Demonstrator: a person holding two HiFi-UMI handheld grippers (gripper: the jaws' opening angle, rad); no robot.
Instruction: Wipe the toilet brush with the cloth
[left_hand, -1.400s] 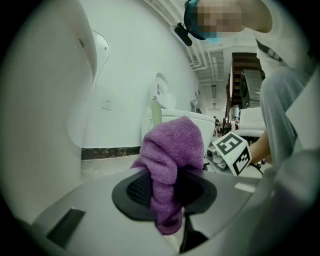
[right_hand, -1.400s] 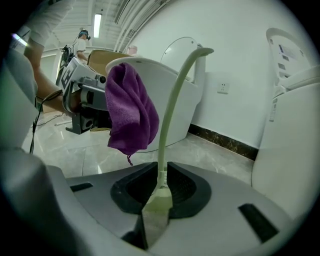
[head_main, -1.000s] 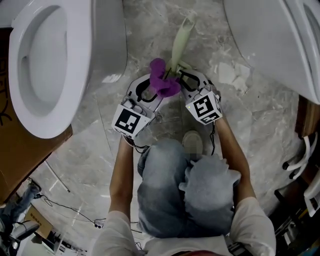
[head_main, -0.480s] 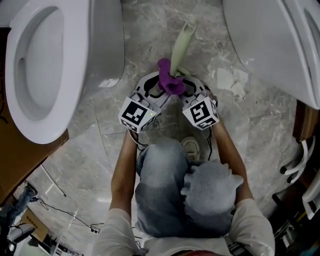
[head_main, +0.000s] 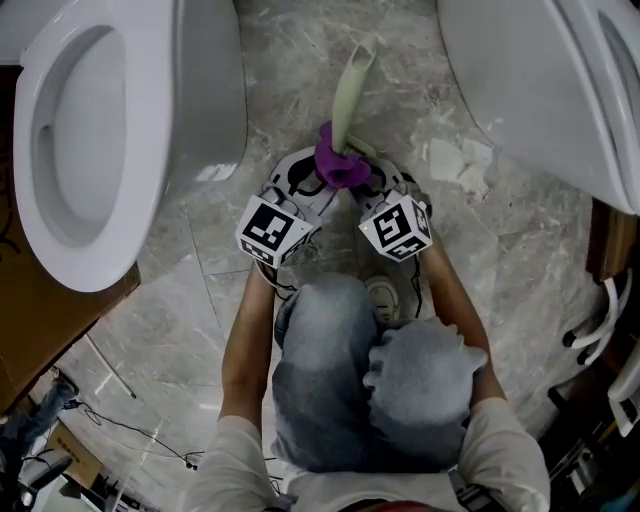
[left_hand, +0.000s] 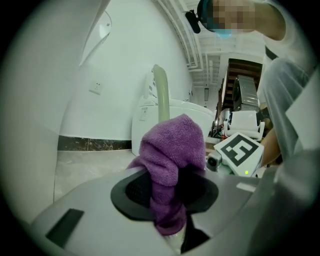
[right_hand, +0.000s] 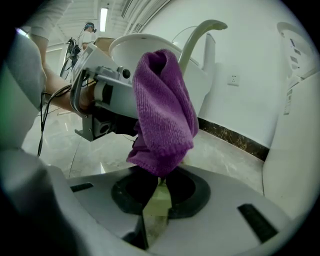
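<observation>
**A:** Head view status: person crouches over the marble floor (head_main: 190, 300) with the toilet brush (head_main: 350, 85) held out in front. One toilet (head_main: 150, 180) sits left of the brush, a second toilet (head_main: 540, 70) right of it.

**B:** Who holds what?

**A:** Brush's near end is pinched in the right gripper (right_hand: 157, 197). The pale green stem sits clamped between its fingers (right_hand: 132, 192). On the brush's left, the left gripper (left_hand: 167, 200) is clenched on the purple cloth (left_hand: 172, 150), which is bunched into a wad.

**B:** Is the cloth on the brush?

**A:** Yes. Right gripper view shows the wad draped over the stem and touching it, just beyond that gripper's hold. Can't tell how far round the stem it wraps.

**B:** Progress?

**A:** My read is that the wipe is under way, but only at the brush's near end. From the cloth out to the far tip the stem is bare pale green, with no cloth on it. These frames don't let me judge clean against dirty.

**B:** What's left?

**A:** Probably most of it: run the cloth along the stem to the far end, with the right gripper keeping the brush steady. The far tip looks a bit wider in head view, but I can't make out whether it's the brush's head.
</observation>
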